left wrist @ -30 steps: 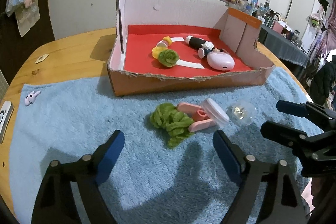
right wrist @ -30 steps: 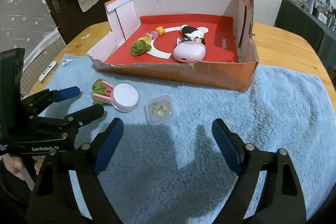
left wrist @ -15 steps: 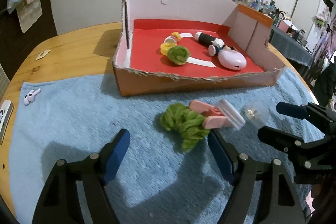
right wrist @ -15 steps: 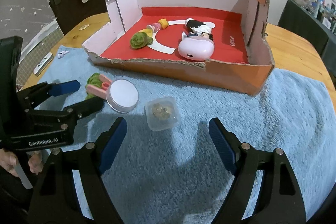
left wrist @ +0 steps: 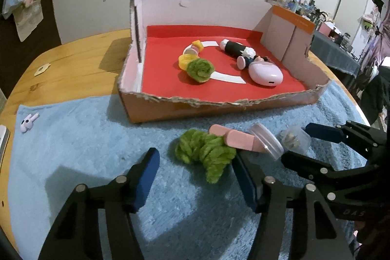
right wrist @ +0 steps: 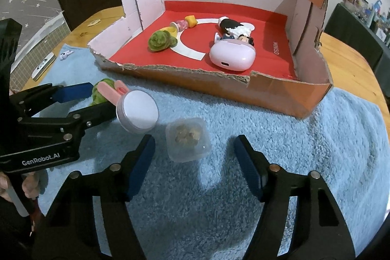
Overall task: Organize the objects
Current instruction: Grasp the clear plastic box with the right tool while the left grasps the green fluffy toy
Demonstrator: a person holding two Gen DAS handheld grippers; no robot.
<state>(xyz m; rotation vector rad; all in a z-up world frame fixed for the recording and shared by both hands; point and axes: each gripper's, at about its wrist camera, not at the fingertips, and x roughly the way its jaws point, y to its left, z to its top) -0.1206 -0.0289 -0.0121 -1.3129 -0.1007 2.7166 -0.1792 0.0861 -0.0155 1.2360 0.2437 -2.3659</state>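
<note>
On the blue towel [left wrist: 73, 162], the left gripper [left wrist: 195, 177] has its jaws wide around the green yarn [left wrist: 207, 152] — not touching it. The right gripper [right wrist: 193, 162], jaws wide too, sits just near of the clear tub [right wrist: 187, 139]. The cardboard box [right wrist: 280, 99] lies farther off.

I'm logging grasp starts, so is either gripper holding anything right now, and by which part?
Nothing is held. The left gripper is open around the green yarn bundle; the right gripper is open around the clear plastic box.
</note>
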